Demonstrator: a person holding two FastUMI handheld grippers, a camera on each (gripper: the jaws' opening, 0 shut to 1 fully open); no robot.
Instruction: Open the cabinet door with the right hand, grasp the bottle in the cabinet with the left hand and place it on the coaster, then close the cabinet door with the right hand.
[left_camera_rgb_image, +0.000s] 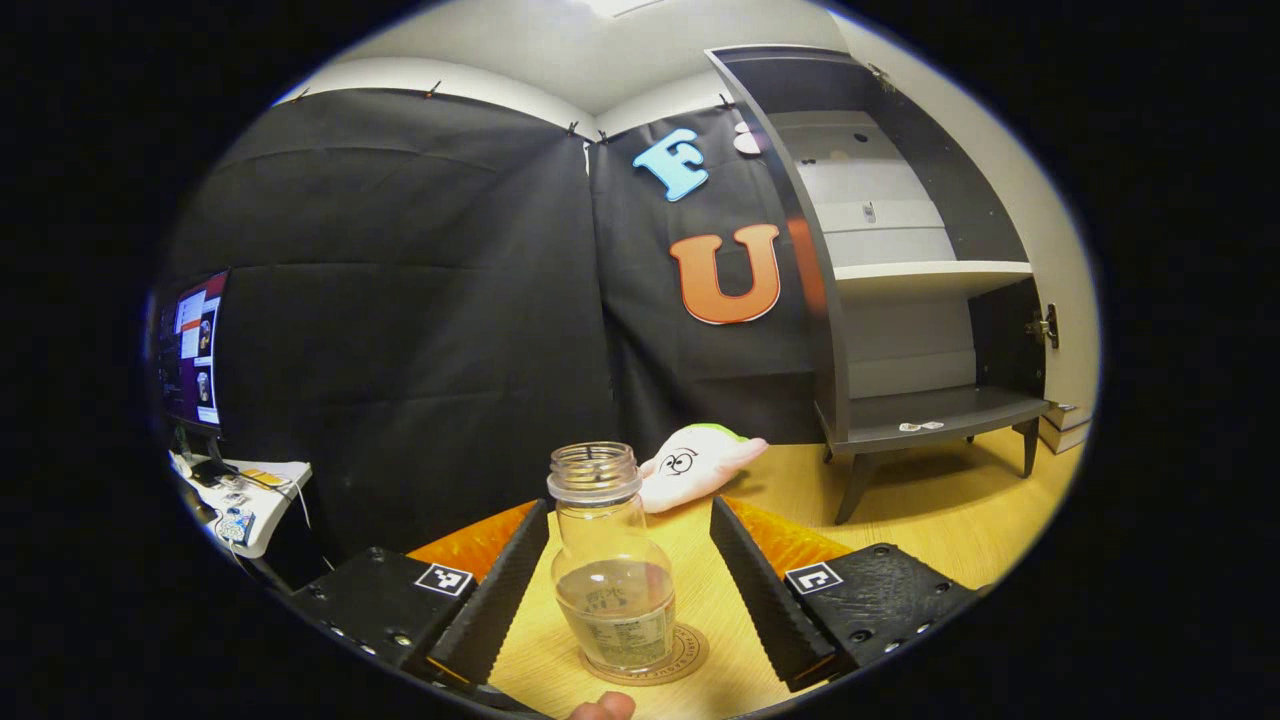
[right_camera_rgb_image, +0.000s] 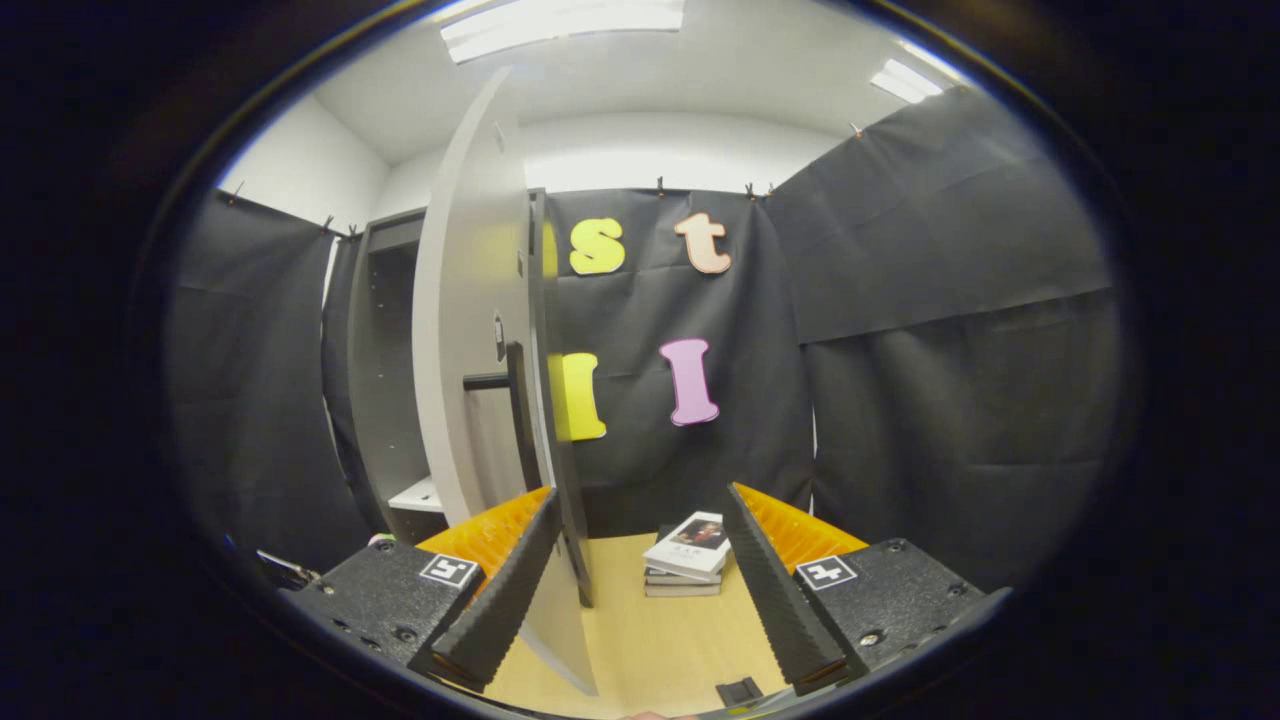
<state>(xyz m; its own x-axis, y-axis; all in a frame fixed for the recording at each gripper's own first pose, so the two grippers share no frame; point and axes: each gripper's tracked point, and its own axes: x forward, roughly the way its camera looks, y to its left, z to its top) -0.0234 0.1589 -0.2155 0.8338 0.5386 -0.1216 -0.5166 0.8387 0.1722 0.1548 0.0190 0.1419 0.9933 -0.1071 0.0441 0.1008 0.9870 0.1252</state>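
Observation:
A clear glass bottle (left_camera_rgb_image: 610, 570), uncapped and with a little liquid in it, stands upright on the round coaster (left_camera_rgb_image: 692, 648) on the wooden table. My left gripper (left_camera_rgb_image: 629, 503) is open around the bottle, and both fingers stand apart from the glass. The dark cabinet (left_camera_rgb_image: 900, 300) is open at the right, with its shelves bare. In the right gripper view the white cabinet door (right_camera_rgb_image: 470, 350) swings out towards me, its black handle (right_camera_rgb_image: 505, 385) on the near face. My right gripper (right_camera_rgb_image: 641, 492) is open, and the door's lower edge runs close to its left finger.
A white plush toy (left_camera_rgb_image: 695, 462) lies on the table behind the bottle. A monitor (left_camera_rgb_image: 190, 350) and a white side table (left_camera_rgb_image: 250, 495) are far left. A stack of books (right_camera_rgb_image: 690, 555) lies on the table beyond the right gripper.

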